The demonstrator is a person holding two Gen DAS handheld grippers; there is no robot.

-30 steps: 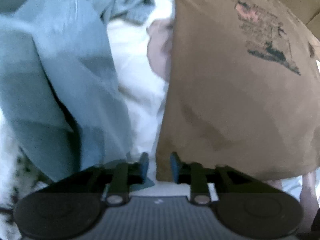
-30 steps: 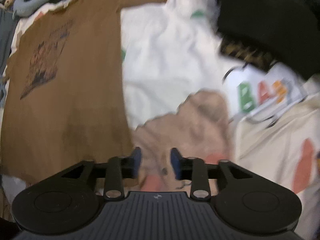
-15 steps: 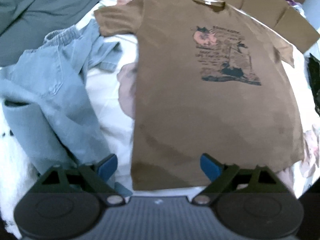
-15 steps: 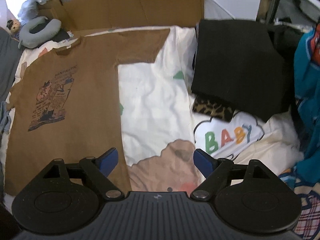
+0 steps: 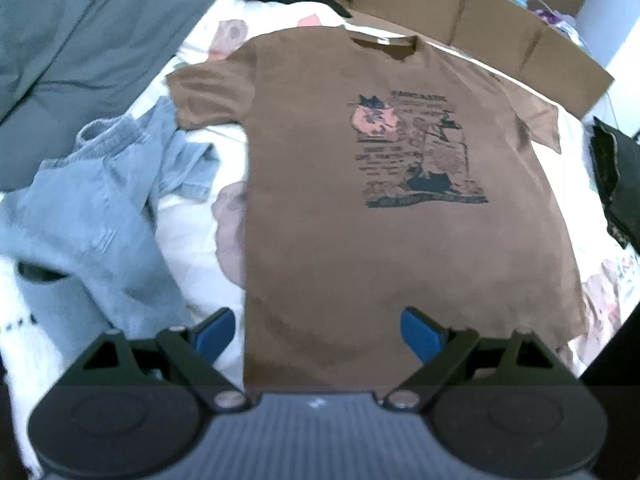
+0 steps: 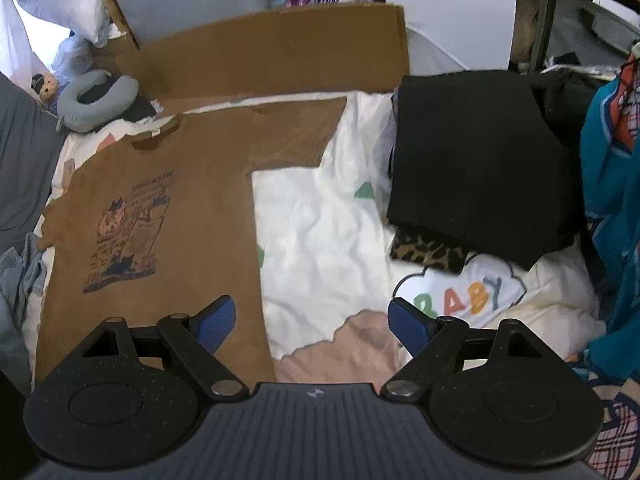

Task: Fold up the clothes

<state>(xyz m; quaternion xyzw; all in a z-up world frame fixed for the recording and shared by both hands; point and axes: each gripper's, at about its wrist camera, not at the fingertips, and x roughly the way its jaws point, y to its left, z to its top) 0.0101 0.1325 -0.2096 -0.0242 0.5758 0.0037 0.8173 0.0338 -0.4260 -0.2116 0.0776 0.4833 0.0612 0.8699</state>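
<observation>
The left hand-held gripper (image 5: pixel 318 332) hangs over the bed (image 5: pixel 188 224), jaws wide apart and empty. Left of it lie crumpled blue jeans (image 5: pixel 92 216); straight ahead the brown T-shirt (image 5: pixel 360 220) lies spread flat, print up. The right hand-held gripper (image 6: pixel 310 326) gapes empty too, the T-shirt at its left, a folded black garment (image 6: pixel 472 168) ahead-right.

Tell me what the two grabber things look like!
They match. The left gripper and the right gripper each have a dark grey ribbed body with a tiny white mark, two round black discs, black linkage bars on silver pivot pins, and jaws tipped with blue textured pads. No cables, sleeves or hands show.
</observation>
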